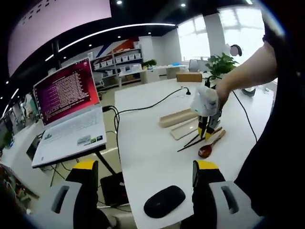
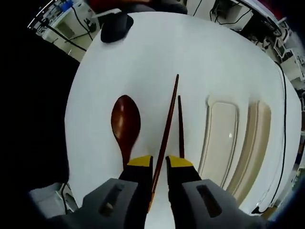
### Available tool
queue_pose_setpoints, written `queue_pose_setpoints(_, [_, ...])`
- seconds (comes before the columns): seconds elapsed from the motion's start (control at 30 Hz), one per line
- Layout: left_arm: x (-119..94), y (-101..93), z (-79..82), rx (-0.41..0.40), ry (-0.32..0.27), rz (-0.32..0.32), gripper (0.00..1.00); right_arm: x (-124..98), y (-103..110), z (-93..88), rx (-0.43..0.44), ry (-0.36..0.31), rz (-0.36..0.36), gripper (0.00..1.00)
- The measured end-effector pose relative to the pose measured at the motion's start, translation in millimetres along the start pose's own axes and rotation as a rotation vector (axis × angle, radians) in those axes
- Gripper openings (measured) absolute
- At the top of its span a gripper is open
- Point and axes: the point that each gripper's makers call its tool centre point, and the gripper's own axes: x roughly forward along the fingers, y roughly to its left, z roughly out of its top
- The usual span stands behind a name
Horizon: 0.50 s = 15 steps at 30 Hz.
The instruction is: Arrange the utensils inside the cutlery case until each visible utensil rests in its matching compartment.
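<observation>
Chopsticks (image 2: pixel 167 125) lie side by side on the white bench (image 2: pixel 214 52), and my right tongs (image 2: pixel 159 164) straddle the longer one near its thick end, jaws nearly closed around it; whether they already pinch it I cannot tell for sure. A brown wooden spoon (image 2: pixel 126 121) rests just beside the chopsticks, toward the bench edge, and the open cutlery case (image 2: pixel 220 131) sits on their other side with its lid (image 2: pixel 250 143) next to it. My left tongs (image 1: pixel 145 171) hang wide open with nothing in them, above the bench corner near a black mouse (image 1: pixel 164 201) and a laptop (image 1: pixel 69 119). To do this grasp well, I judge I should close squarely across the stick, lift it level, and keep the second chopstick from rolling into the spoon.
</observation>
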Motion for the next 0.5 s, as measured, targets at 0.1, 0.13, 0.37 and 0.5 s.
queue_pose_setpoints(0.1, [1,-3.0,0.6,0.023,0.009,-0.01,0.83,0,-1,-1.1,0.009,0.016,0.006,0.08])
queue_pose_setpoints(0.13, [1,-3.2,0.9,0.025,0.01,-0.011,0.83,0,-1,-1.1,0.008,0.02,0.006,0.08])
queue_pose_setpoints(0.37, [0,2.0,12.5,0.065,0.016,-0.012,0.83,0,-3,-2.6,0.028,0.042,0.004,0.07])
queue_pose_setpoints(0.5, [1,5.0,25.1,0.097,0.002,-0.011,0.83,-1,-3,-3.5,0.041,0.056,-0.008,0.06])
